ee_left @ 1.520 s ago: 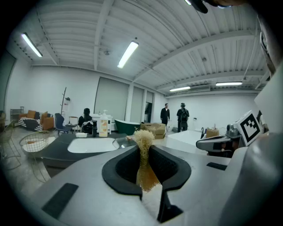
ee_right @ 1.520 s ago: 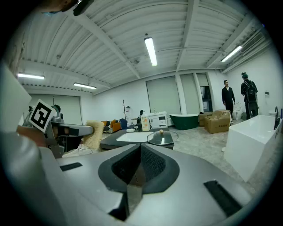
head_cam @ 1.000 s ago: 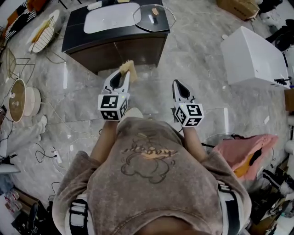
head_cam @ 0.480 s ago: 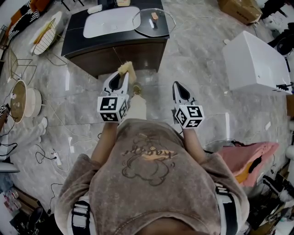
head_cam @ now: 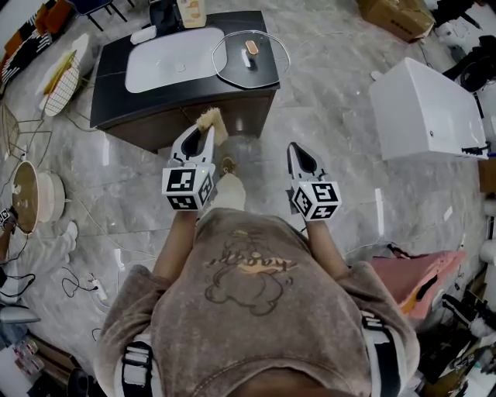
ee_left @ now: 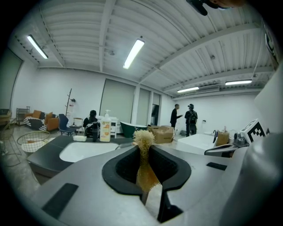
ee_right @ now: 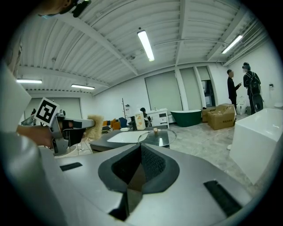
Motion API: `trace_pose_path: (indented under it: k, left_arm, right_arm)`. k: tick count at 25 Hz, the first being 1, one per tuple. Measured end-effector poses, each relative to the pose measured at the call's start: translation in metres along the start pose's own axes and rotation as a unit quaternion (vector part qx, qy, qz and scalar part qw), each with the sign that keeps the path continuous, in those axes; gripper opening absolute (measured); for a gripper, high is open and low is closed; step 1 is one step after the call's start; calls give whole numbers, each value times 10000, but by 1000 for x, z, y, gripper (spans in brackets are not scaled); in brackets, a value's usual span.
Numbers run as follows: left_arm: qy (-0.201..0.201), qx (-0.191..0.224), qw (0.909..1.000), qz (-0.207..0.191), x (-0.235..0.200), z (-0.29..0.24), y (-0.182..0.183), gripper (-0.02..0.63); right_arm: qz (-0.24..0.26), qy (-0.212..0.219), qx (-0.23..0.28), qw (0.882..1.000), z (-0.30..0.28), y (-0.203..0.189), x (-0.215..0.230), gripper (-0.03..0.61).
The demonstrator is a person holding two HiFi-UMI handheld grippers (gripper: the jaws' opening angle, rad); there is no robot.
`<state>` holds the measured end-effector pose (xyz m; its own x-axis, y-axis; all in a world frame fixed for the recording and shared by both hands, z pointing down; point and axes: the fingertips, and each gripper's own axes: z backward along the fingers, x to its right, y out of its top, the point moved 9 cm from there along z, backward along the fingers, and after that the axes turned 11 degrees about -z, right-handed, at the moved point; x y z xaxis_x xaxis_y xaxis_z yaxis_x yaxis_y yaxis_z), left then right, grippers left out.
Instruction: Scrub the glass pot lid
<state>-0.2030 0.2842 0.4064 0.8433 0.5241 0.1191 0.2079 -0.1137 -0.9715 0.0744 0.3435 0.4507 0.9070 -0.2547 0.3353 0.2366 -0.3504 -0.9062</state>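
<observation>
Head view showed both grippers held out in front of the person's chest over a grey marbled floor (head_cam: 341, 155), pointing toward a dark counter (head_cam: 112, 93). The glass lid (head_cam: 267, 66) lay flat on the right end of that counter, just beside a white basin (head_cam: 167, 58) sunk into the top. Its rim appeared to reach a little past the counter's right edge, and a small pale knob (head_cam: 250, 46) stood at its middle. Neither gripper touched the lid; both were well short of it. A soap bottle (head_cam: 191, 11) stood at the far edge of the counter, and a large white box (head_cam: 422, 97) sat on the floor off to the right.

The left gripper (head_cam: 206, 130) had its jaws pressed together on a straw-coloured brush (ee_left: 146, 174), whose frayed tuft stuck out beyond the tips. Seen from the left gripper view, the brush ran straight along the gap between the pads, clamped on both sides.

The right gripper (head_cam: 295, 147) had its jaws fully together with nothing between them. Its own view looked past the closed tips to the lid (ee_right: 157, 137) on the counter ahead.
</observation>
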Motion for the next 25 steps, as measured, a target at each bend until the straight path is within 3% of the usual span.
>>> trace_pose_path:
  k: [17, 25]
  left_arm:
    - [-530, -135, 9985, -6, -134, -199, 37, 67]
    - [-822, -140, 9965, -21, -161, -255, 47, 67]
  right_arm:
    - [-84, -295, -75, 9995, -205, 91, 35, 0]
    - [-154, -390, -105, 9991, -255, 106, 42, 0]
